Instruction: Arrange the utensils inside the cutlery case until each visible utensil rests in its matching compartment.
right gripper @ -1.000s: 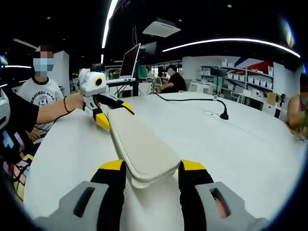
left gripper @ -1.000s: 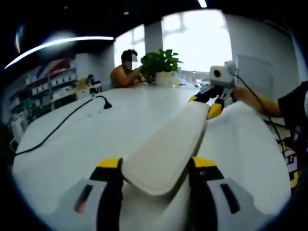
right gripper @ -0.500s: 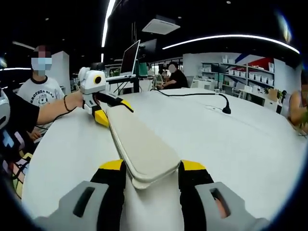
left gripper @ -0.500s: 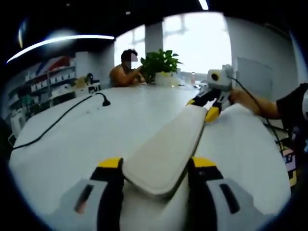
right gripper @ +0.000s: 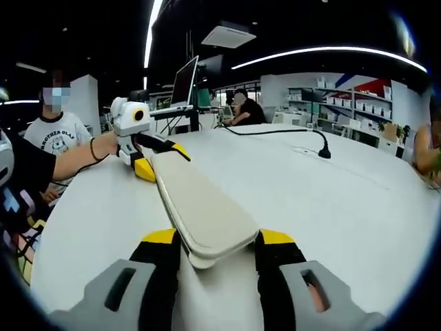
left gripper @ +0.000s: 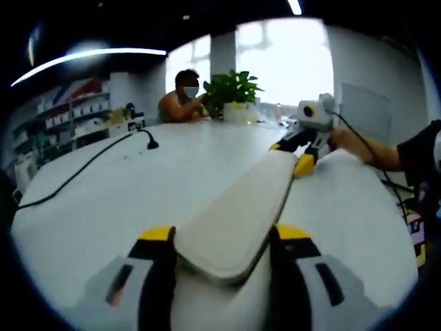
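The left tongs (left gripper: 222,243) and the right tongs (right gripper: 213,245) each gripped one end of the closed beige cutlery case (left gripper: 242,214), holding it stretched between them above the white table (left gripper: 124,200). Broad bare tabletop lay open around the case. A black cable (right gripper: 289,135) ran nearer the far edge, and a potted plant (left gripper: 231,93) stood at another.

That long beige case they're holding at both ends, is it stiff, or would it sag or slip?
The case probably is stiff: it spans straight between the left gripper and right gripper without drooping. Its smooth, rounded shell looks somewhat slippery. Held only at its ends, it might twist if one lets go.
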A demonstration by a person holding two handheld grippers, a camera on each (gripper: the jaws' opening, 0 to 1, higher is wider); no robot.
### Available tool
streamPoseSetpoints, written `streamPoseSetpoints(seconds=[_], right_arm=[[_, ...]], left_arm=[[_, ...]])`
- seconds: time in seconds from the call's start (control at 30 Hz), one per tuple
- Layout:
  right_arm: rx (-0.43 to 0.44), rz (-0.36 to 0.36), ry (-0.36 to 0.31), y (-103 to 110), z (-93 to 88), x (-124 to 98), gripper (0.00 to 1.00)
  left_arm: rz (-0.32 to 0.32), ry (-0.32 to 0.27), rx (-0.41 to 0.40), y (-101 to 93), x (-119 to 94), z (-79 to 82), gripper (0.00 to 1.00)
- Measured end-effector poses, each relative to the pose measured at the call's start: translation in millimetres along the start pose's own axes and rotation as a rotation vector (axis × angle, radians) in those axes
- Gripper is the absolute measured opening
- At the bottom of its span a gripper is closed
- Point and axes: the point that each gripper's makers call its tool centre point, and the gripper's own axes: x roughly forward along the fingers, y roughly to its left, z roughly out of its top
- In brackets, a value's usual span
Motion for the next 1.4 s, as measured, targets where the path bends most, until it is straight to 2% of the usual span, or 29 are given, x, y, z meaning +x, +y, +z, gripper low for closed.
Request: streamPoseSetpoints(seconds=[0.07, 0.13, 0.3, 0.47, 0.57, 0.67, 0.77, 0.83, 0.97, 1.07, 1.1, 1.23, 1.4], right_arm=[[0.023, -0.001, -0.002, 0, 0.0, -1, 0.45], [0.079, 0.005, -0.034, -1, 3.0, -1, 0.46], [0.062, -0.018, -0.04, -4, 3.0, -5, 0.5], [0.017, -0.051, -0.038, -5, 6.9, -13, 0.56], [0.003, -0.078, -0.064, -7, 15.3, -20, 0.57], [-0.002, -0.103, -0.094, -6, 25.2, -28, 0.57], [0.005, -0.104, -0.101, 1, 29.4, -31, 0.58], [-0.027, -0.173, -0.151, -3, 42.2, -39, 0.58], [0.007, -0.288, -0.185, -8, 56.4, -61, 0.57], [0.023, -0.368, -0.31, -11, 79.1, -87, 0.56], [0.023, -0.387, -0.331, -9, 83.0, -95, 0.57], [0.012, -0.453, -0.326, 0, 84.8, -118, 0.58], [0.003, -0.56, -0.337, 7, 86.9, -148, 0.59]], left_arm=[[-0.007, 0.004, -0.006, -1.5, 0, -0.9, 0.61], [-0.018, 0.004, -0.023, -4.0, 0, -1.0, 0.64], [0.005, 0.02, 0.006, -4.5, -1, 0.6, 0.72], [0.019, -0.01, -0.017, 0.2, -9, 7.7, 0.74], [0.03, -0.01, -0.036, 2.6, -15, 11.7, 0.76], [0.06, -0.037, -0.061, 9.7, -23, 20.0, 0.85], [0.097, -0.074, -0.077, 12.5, -35, 32.2, 0.88], [0.133, -0.112, -0.085, 16.2, -45, 43.7, 0.9], [0.176, -0.154, -0.092, 15.7, -69, 59.6, 0.9], [0.208, -0.182, -0.092, 11.8, -87, 67.9, 0.9], [0.217, -0.182, -0.098, 10.3, -92, 69.4, 0.91], [0.277, -0.216, -0.038, 0.6, -116, 80.5, 0.95], [0.305, -0.274, -0.043, -9.2, -140, 91.7, 0.98]])
